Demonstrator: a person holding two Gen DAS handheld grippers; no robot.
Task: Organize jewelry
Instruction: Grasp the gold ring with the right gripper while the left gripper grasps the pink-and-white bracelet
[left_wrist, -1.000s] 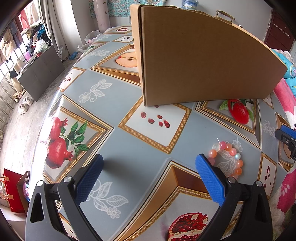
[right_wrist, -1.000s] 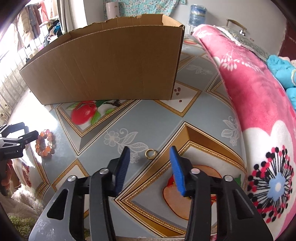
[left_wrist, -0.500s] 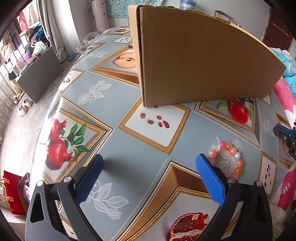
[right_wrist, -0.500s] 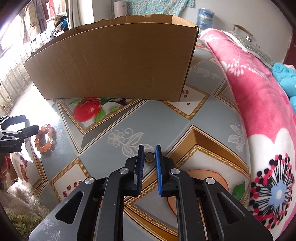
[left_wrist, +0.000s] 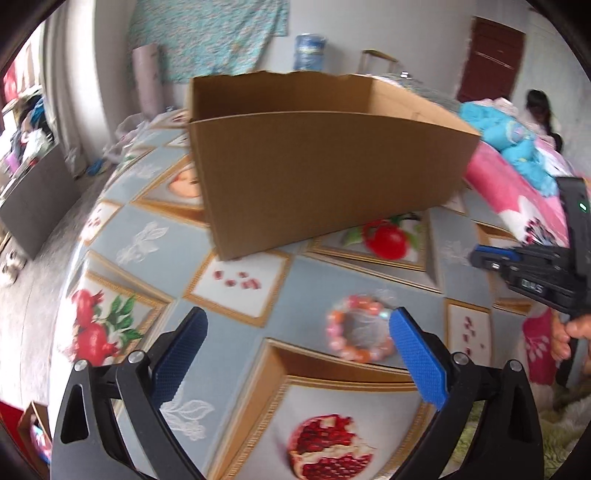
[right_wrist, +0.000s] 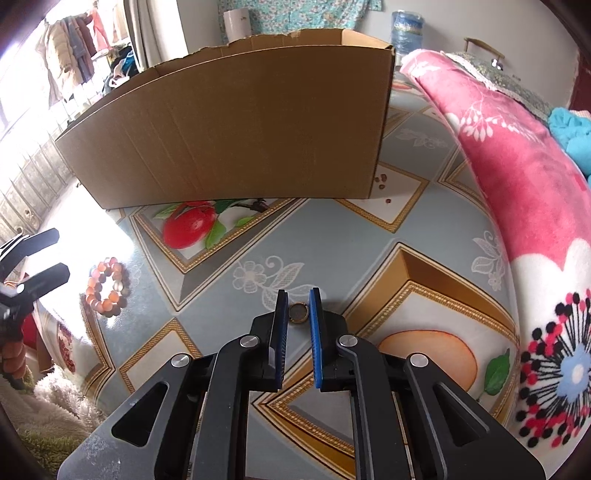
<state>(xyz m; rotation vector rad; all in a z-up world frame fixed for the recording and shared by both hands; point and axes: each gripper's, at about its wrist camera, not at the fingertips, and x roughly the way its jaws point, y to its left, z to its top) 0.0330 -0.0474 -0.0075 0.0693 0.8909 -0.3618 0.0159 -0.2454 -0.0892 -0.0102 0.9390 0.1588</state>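
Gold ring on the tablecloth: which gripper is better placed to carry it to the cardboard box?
Right. The right gripper has just closed onto the gold ring, with the cardboard box straight ahead. The left gripper is open, near the bead bracelet.

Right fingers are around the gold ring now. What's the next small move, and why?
Probably lift the right gripper straight up a little. Its fingers have just been closing and now pinch the ring, which sits low on the tablecloth. The open cardboard box stands just behind, so a short lift should test the grip first.
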